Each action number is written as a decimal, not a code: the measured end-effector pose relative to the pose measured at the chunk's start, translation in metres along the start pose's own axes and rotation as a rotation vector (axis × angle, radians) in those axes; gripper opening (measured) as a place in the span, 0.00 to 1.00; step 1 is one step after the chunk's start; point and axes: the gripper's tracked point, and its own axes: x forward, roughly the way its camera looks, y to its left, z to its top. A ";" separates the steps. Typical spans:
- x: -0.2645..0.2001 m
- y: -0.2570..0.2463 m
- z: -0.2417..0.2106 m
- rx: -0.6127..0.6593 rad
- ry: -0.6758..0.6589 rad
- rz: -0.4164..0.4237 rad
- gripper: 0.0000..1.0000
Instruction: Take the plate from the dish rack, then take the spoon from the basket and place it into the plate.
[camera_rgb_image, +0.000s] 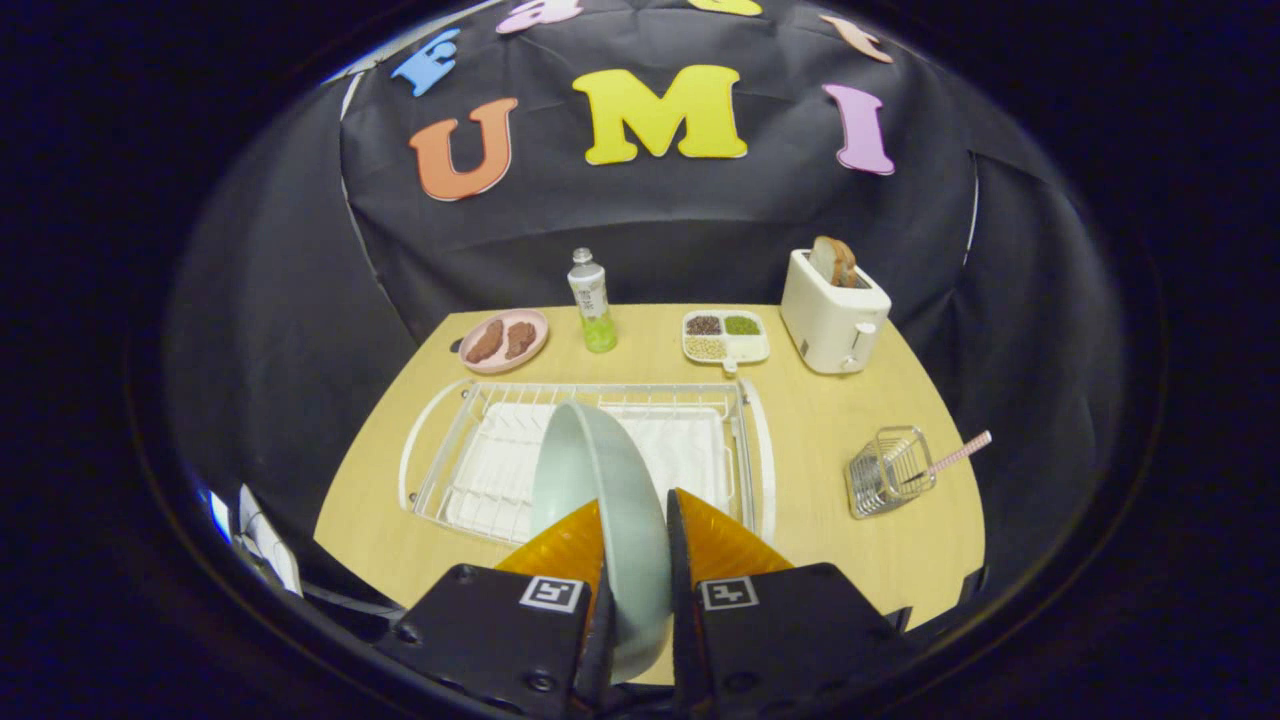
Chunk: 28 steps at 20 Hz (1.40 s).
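1. Plate (600, 500): pale green, on edge, held above the rack (470, 440).
2. Gripper (636, 545): fingers closed on the plate's rim, one on each face.
3. Spoon (955, 457): pink handle, leaning out of the wire basket (885, 472), right of the rack.
4. Table (830, 420), far side: pink dish (505, 340), bottle (592, 300), tray (726, 338), toaster (832, 310).
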 end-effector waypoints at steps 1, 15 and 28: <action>-0.003 -0.008 -0.014 0.025 -0.010 0.022 0.29; 0.041 -0.034 -0.182 0.400 0.063 0.338 0.29; 0.085 -0.040 -0.185 0.520 0.079 0.374 0.37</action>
